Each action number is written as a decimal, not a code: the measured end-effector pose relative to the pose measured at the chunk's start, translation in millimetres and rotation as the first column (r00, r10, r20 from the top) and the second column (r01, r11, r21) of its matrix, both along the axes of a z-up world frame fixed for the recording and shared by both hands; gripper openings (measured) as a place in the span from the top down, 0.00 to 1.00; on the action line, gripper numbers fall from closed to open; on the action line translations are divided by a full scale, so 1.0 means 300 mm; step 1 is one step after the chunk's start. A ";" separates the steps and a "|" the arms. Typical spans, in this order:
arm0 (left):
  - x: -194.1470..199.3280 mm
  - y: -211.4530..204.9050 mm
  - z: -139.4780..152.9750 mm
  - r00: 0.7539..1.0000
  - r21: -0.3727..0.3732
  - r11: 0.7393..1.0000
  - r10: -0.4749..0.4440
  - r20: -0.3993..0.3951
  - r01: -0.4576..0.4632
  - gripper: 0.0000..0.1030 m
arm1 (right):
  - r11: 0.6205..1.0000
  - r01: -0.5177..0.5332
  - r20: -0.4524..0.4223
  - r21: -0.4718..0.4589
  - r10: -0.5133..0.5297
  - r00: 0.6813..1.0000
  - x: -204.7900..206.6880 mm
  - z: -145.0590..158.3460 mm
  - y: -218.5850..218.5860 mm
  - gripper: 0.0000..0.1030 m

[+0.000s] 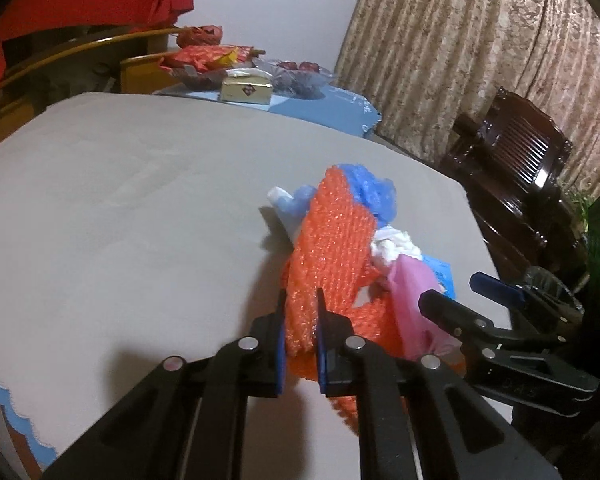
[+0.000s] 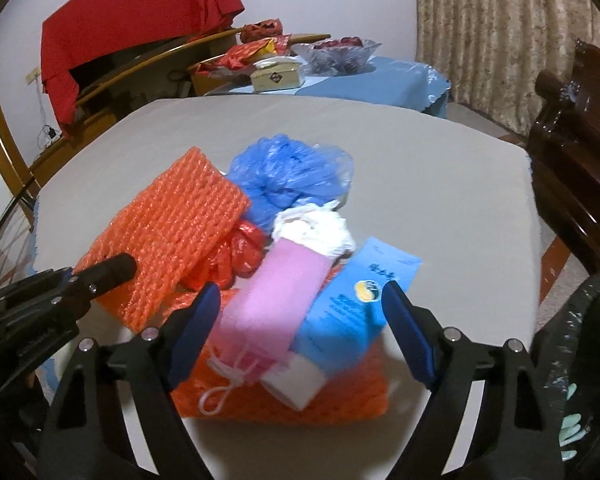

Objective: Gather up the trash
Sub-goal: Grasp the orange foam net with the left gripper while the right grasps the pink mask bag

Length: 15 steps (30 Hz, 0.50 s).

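Orange foam netting (image 1: 332, 240), ribbed, crumpled

A heap of trash sits at the middle of the right wrist view, on the grey desk (image 2: 420, 168). At its left, an orange foam net sleeve (image 2: 172, 236) stands tilted up on edge; a second orange foam net (image 2: 340, 400) lies flat beneath the heap at lower centre. A crumpled blue plastic bag (image 2: 288, 176) tops the pile, with a white crumpled bag (image 2: 312, 230) just below it. A pink pouch (image 2: 280, 300) slants down the middle, touching a blue printed packet (image 2: 352, 304) on its right. A small red crumpled wrapper (image 2: 242, 254) is wedged between sleeve and pouch.
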<state>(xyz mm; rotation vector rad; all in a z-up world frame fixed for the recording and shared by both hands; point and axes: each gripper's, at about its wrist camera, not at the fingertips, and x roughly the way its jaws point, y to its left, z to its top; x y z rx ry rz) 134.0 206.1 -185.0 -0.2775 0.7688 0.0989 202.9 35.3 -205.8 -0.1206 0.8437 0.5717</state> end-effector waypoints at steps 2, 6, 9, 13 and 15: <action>-0.003 0.017 -0.008 1.000 0.006 1.000 0.013 -0.004 -0.013 0.89 | 1.000 -0.009 -0.002 -0.015 0.009 1.000 -0.002 -0.009 0.019 0.21; -0.018 0.025 -0.024 1.000 0.001 1.000 0.020 -0.013 -0.020 0.89 | 0.999 -0.012 -0.039 -0.033 0.011 0.999 0.001 -0.044 0.045 0.27; -0.020 0.028 -0.025 1.000 -0.002 1.000 0.019 -0.014 -0.019 0.89 | 0.999 -0.029 -0.067 -0.043 0.026 0.997 0.001 -0.065 0.053 0.42; -0.024 0.026 -0.019 1.000 -0.004 1.000 0.020 -0.005 -0.020 0.89 | 0.997 -0.074 -0.063 -0.023 0.072 0.995 -0.004 -0.046 0.056 0.78; -0.026 0.021 -0.009 1.000 -0.003 1.000 0.019 0.003 -0.019 0.89 | 0.996 -0.084 -0.067 -0.008 0.084 0.994 -0.003 -0.035 0.052 0.87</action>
